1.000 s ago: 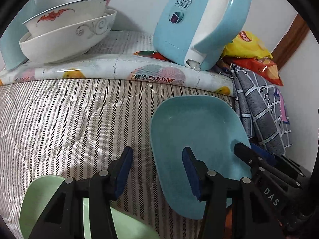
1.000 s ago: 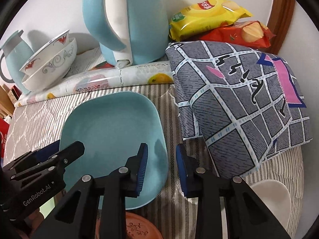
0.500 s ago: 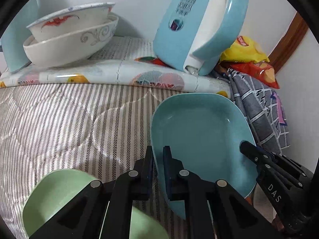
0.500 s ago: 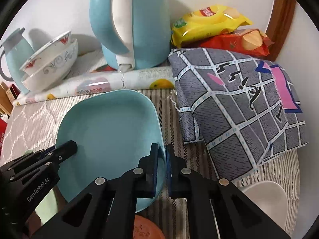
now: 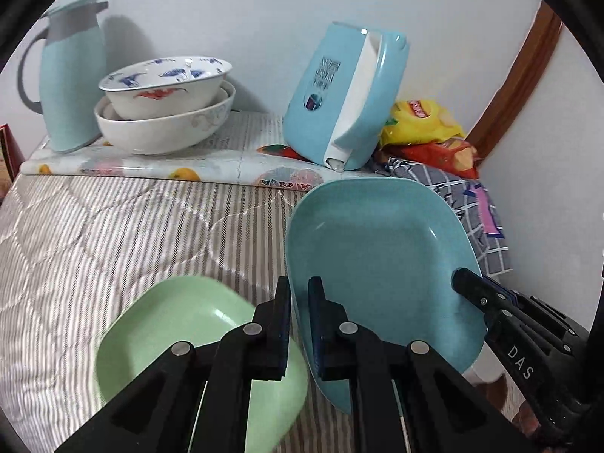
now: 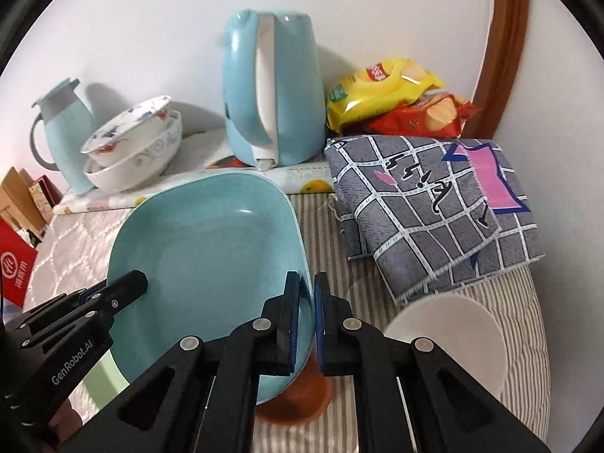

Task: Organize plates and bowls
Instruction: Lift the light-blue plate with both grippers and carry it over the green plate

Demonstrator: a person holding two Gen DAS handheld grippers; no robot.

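- Teal plate (image 5: pixel 377 260) held up off the striped quilt (image 5: pixel 94 234), tilted, gripped at two opposite edges by both tongs.
- Left gripper (image 5: pixel 299 302) clenched on plate's left rim; one finger inside the dish, one outside.
- Right gripper (image 6: pixel 306 302) clamped on plate's right rim, same way; rim sits betw. the blue pads.
- Green plate (image 5: pixel 188 339) lies flat on quilt, just beside/below teal plate's left edge, partly behind left gripper.
- Brown-red dish (image 6: pixel 302 396) under teal plate's low edge in right wrist view; touching or not – can't tell.
- White bowl (image 6: pixel 453 332) on quilt, right of right gripper, near the grey checked cloth (image 6: pixel 434 207).
- Two stacked white bowls (image 5: pixel 166 109) at back on the fruit-print mat (image 5: pixel 151 162), top one w/ blue & red pattern.
- Light-blue kettle (image 6: pixel 271 87) stands on mat behind teal plate; blue-grey jug (image 5: pixel 70 75) beside the bowl stack.
- Yellow snack bag (image 6: pixel 381 87) on top of red snack bag (image 6: pixel 426 117), back right by wood trim.
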